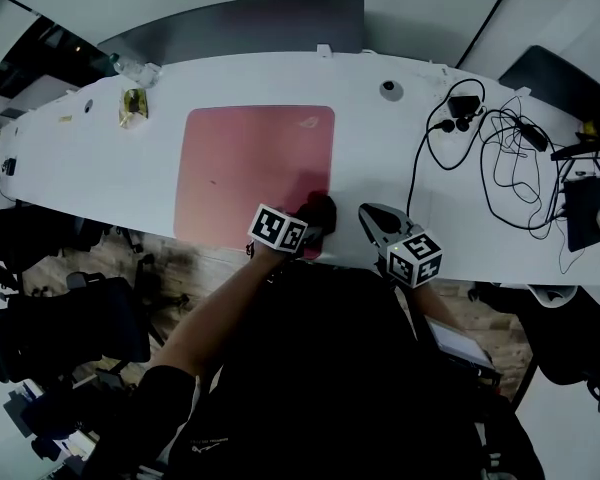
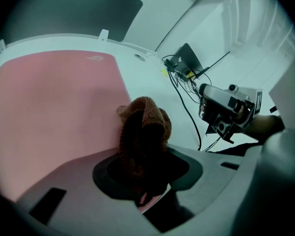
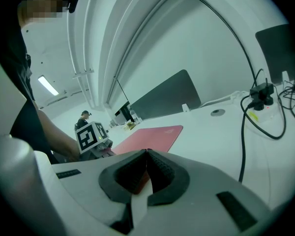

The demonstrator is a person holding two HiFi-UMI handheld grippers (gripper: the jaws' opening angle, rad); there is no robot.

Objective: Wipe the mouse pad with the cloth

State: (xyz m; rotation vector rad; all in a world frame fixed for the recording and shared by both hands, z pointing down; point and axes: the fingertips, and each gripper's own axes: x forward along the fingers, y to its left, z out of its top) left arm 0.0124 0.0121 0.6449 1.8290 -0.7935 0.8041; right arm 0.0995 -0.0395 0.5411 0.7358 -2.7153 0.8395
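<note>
Your left gripper [image 2: 145, 181] clamps the cloth [image 2: 143, 129] at the mouse pad's [image 1: 245, 163] five-o'clock corner. Press it flat and sweep toward eleven o'clock. Your right gripper [image 3: 146, 167], jaws together and empty, sits at the cloth's three o'clock.

Left claw [image 2: 143, 183] hides part of the cloth [image 2: 145, 124].

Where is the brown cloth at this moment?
The cloth is clamped in the left gripper, at the near right corner of the pink mouse pad. In the head view it sits just below the middle of the picture.
</note>
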